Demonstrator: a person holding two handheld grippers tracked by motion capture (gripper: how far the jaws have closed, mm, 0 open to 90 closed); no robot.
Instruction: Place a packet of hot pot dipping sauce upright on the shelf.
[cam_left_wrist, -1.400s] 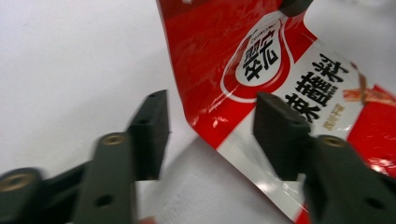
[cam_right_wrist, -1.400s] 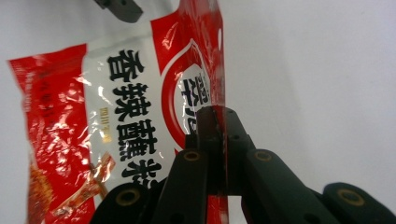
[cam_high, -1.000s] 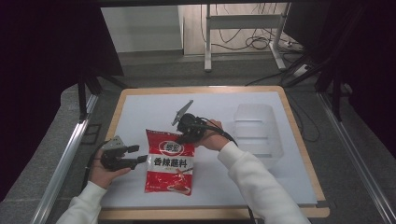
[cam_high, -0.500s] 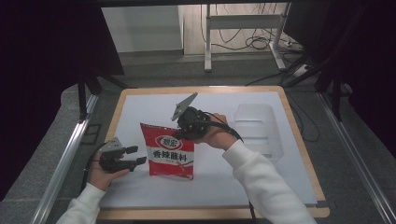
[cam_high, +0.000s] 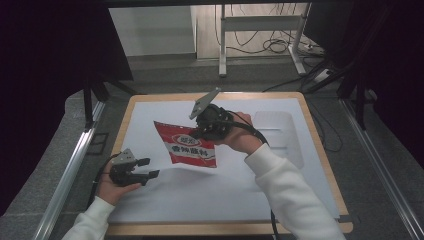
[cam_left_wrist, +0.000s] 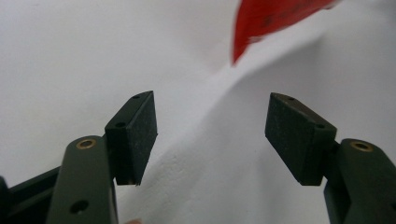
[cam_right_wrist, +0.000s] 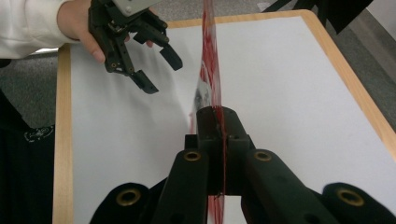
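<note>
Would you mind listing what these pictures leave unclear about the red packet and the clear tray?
- Red packet: its print is too small to read in the high view; the right gripper view shows it edge-on, clamped in the right gripper; in the left gripper view it is blurred and cut off by the top edge.
- Clear tray: the right hand covers its near-left side, and its contents cannot be told.

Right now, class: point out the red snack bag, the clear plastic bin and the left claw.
red snack bag (cam_high: 189, 148), high view, on its printed front.
clear plastic bin (cam_high: 280, 134), high view, on its floor.
left claw (cam_high: 147, 168), high view, between its open tips.
</note>
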